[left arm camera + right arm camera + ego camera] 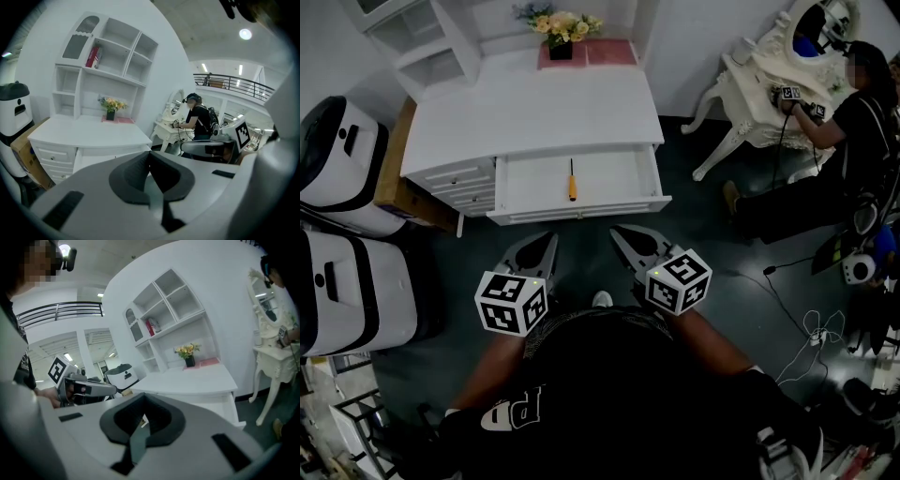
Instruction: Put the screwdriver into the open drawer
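The screwdriver [572,180], black shaft with an orange handle, lies inside the open white drawer [581,212] of the desk, near its middle. My left gripper [550,240] hovers just in front of the drawer's front panel, shut and empty. To its right, my right gripper [619,232] is also shut with nothing in it. In the left gripper view the left gripper [150,154] points toward the desk with its jaws together. The right gripper view shows the right gripper [142,398] with its jaws likewise pressed together.
The white desk [534,103] carries a flower pot [561,37] and a shelf unit [108,70]. Two white machines [342,234] and a cardboard box [394,178] stand at the left. A person [853,122] sits at a dressing table [759,84] on the right; cables [806,328] lie on the floor.
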Demonstrator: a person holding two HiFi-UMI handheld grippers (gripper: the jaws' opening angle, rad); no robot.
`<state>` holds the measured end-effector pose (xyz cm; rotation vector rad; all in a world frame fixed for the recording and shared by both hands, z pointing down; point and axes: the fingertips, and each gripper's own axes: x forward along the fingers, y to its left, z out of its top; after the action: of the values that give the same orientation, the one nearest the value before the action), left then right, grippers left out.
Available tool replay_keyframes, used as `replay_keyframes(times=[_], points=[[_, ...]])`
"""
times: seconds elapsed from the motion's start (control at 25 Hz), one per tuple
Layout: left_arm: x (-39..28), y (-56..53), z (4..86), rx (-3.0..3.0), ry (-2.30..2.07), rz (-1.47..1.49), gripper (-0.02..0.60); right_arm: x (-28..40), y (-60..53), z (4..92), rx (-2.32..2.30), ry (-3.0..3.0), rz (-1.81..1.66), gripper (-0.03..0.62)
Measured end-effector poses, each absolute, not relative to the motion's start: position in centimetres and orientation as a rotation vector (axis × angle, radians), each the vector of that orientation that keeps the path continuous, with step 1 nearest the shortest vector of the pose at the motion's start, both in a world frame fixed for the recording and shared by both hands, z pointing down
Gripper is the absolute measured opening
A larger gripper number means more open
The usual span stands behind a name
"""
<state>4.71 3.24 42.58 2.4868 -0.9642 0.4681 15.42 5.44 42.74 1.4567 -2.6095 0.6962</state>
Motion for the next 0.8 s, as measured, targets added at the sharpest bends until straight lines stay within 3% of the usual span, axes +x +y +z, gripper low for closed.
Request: replay_keyframes(times=[0.8], points=[[4.56, 3.64, 42.22, 2.499, -0.955, 0.446, 0.011, 14.77, 6.08, 42.58, 1.460, -2.602, 0.681, 0.009]])
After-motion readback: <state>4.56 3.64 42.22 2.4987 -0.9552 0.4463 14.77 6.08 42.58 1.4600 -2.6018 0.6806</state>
